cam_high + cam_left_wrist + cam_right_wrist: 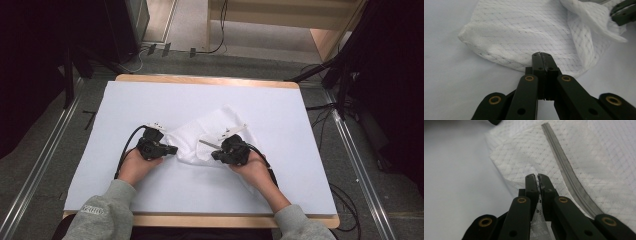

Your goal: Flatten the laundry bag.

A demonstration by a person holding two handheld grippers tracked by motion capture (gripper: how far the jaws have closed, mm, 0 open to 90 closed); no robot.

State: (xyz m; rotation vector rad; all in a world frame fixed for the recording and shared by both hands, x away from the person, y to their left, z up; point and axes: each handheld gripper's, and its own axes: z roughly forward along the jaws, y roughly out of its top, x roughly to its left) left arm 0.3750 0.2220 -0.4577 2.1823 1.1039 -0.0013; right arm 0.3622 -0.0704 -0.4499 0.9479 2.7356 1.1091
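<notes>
Both grippers, left (pixel 541 56) and right (pixel 536 178), seemingly clamped on white mesh bag (pixel 210 135).

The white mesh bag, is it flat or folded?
Folded: the white mesh bag lies crumpled on the table, one flap doubled over near its grey zipper.

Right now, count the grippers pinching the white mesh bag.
2. The left gripper is shut on the bag's left edge; the right gripper pinches mesh beside the zipper on its right side.
</notes>
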